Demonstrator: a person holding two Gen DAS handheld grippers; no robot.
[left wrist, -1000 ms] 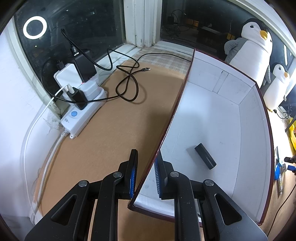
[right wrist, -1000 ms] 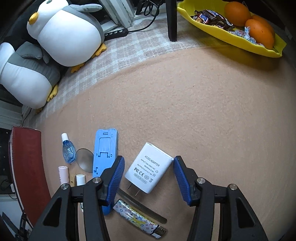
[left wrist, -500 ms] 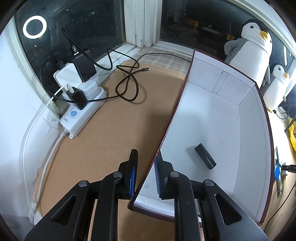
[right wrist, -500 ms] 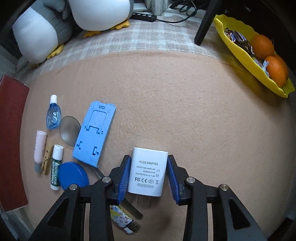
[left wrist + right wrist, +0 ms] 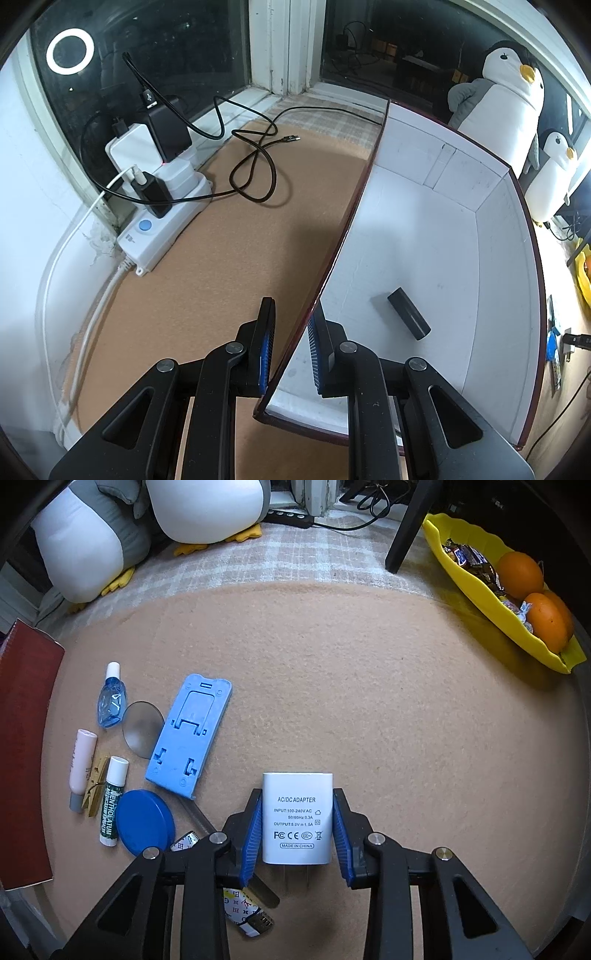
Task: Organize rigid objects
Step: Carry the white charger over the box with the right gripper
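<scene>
My left gripper (image 5: pixel 290 341) pinches the box (image 5: pixel 491 258) wall; my right gripper (image 5: pixel 297 830) is closing on the adapter (image 5: pixel 297 818).

My left pads are clamped on the box's near side wall, one outside over the mat (image 5: pixel 207 273), one inside; a black cylinder (image 5: pixel 409 318) lies on the box floor. On the right, my blue pads sit against both sides of the white adapter, which lies flat on the mat with its prongs toward me. To its left lie a blue stand (image 5: pixel 190 734), a lens (image 5: pixel 142 728), a blue bottle (image 5: pixel 111 699), a pink tube (image 5: pixel 82 766), a lip balm (image 5: pixel 112 801), and a blue lid (image 5: pixel 146 821), near the box's red edge.
</scene>
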